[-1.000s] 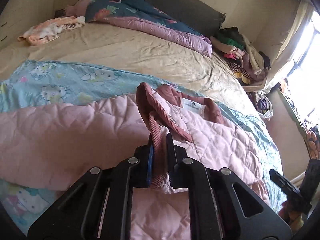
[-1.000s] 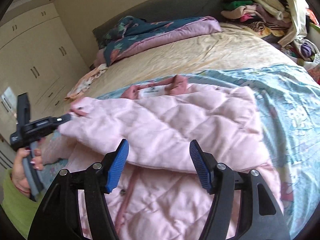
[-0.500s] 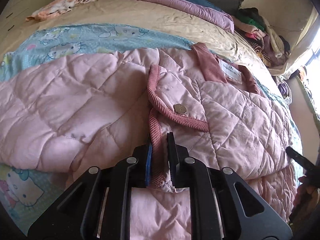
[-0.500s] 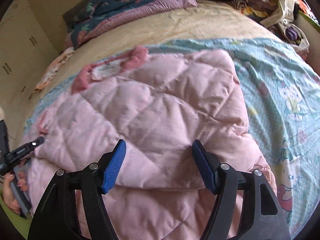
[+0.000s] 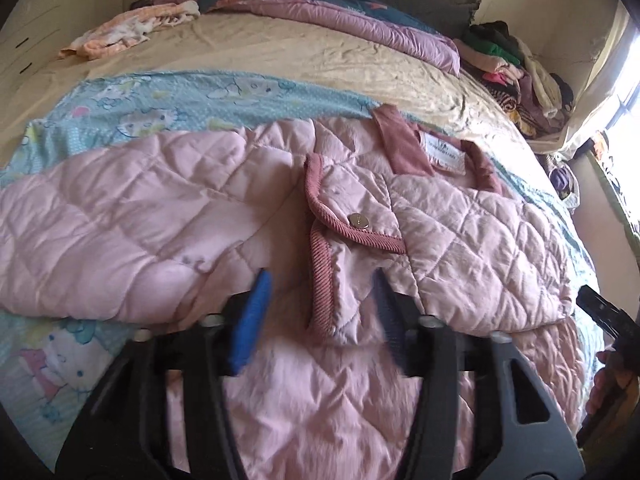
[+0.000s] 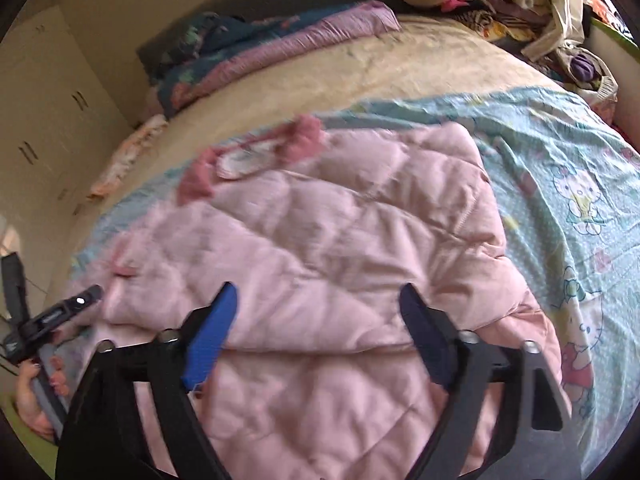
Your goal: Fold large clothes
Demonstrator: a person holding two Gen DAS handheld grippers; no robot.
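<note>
Left view: the jacket (image 5: 400,240) lies on the bed (image 5: 280,56), cuff (image 5: 320,280) laid across its front; further folds remain. The left gripper (image 5: 320,312), clamped on that cuff a second ago, is opening, cuff loose between the jaws.

Right view: the right gripper (image 6: 316,336) opens wider, empty, over the folded sleeve (image 6: 320,240).

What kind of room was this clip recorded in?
Most likely a home bedroom: a bed with a rumpled quilt, built-in wardrobe doors, and a clothes pile beside it.
</note>
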